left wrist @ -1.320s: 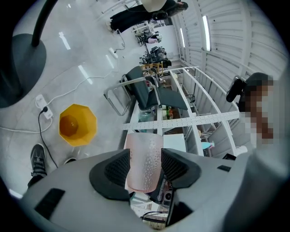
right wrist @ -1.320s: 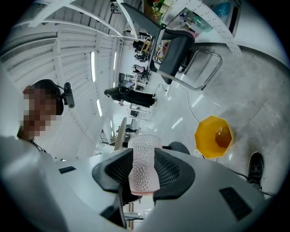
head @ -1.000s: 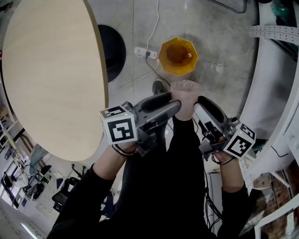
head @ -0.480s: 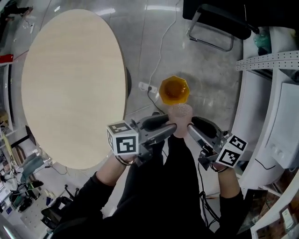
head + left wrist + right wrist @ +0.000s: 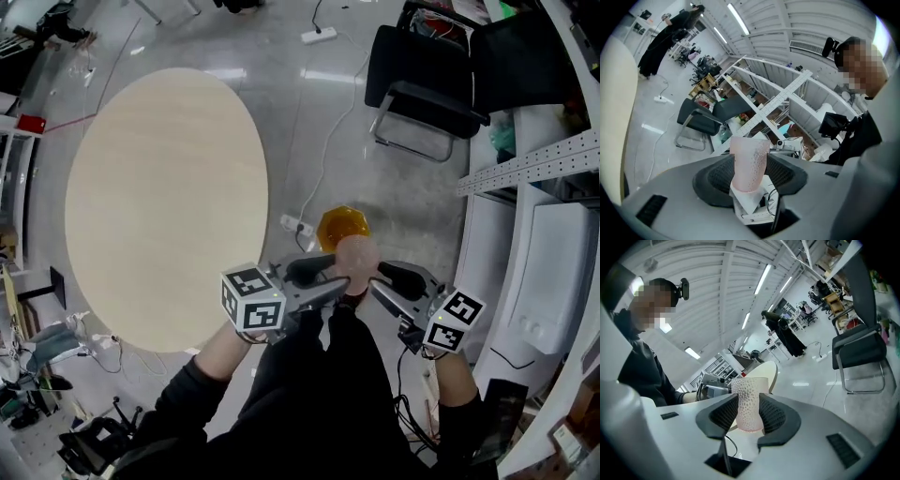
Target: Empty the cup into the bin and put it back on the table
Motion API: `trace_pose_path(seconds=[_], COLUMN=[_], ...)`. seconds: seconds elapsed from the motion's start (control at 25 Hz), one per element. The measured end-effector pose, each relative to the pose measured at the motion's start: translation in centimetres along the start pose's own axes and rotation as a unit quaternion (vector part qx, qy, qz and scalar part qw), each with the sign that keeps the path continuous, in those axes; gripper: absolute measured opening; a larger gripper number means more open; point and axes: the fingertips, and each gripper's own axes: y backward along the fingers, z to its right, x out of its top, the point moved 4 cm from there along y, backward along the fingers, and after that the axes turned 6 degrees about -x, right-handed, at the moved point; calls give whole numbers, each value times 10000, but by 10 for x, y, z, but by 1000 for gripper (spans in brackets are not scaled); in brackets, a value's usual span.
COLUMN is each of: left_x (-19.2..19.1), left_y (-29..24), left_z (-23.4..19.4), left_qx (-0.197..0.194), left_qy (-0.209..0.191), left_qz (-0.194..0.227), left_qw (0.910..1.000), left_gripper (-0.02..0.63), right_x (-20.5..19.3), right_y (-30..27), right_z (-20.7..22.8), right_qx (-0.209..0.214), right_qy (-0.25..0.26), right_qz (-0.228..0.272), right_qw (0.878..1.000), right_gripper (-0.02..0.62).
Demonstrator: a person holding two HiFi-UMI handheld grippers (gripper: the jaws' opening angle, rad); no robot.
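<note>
A pink dimpled cup point(image 5: 352, 260) hangs upright in the air, gripped from both sides. My left gripper point(image 5: 337, 282) is shut on its left side and my right gripper point(image 5: 376, 280) is shut on its right side. In the left gripper view the cup point(image 5: 749, 161) stands between the dark ribbed pads point(image 5: 715, 177). The right gripper view shows the cup point(image 5: 749, 404) squeezed between both pads point(image 5: 725, 412). Far below on the grey floor, just beyond the cup, sits the orange bin point(image 5: 340, 225). The round wooden table point(image 5: 169, 197) lies to the left.
A black chair point(image 5: 422, 89) stands on the floor at the upper right. White shelving point(image 5: 530, 164) runs along the right side. A power strip point(image 5: 296, 226) and its cable lie beside the bin. The person's dark legs fill the bottom centre.
Both grippers have risen together with the cup, so the bin and floor look smaller and farther. The chair and more of the table have come into view.
</note>
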Motion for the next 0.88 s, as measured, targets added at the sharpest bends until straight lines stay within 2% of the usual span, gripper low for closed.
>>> trace_pose_path(seconds=[0.24, 0.44, 0.64, 0.76, 0.88], left_x=[5, 1, -13, -15, -22], left_y=[12, 21, 32, 35, 44], left_z=[36, 54, 70, 72, 68], left_qx=[145, 458, 1049, 1388, 1686], left_qy=[-779, -1174, -1780, -2073, -2196], left_qz=[-313, -441, -538, -491, -405], left_qw=[9964, 9910, 9769, 9671, 9601], left_gripper=[230, 230, 230, 230, 230], right_x=[11, 16, 9, 8, 2], right_y=[10, 12, 9, 3, -10], right_z=[-32, -51, -68, -68, -70], right_qx=[153, 248, 398, 513, 640], right_qy=[861, 1774, 2668, 2970, 3202], right_qz=[-426, -819, -1138, -1168, -1307], right_qw=[9953, 9804, 9562, 9463, 9361], right_gripper=[147, 147, 147, 147, 147])
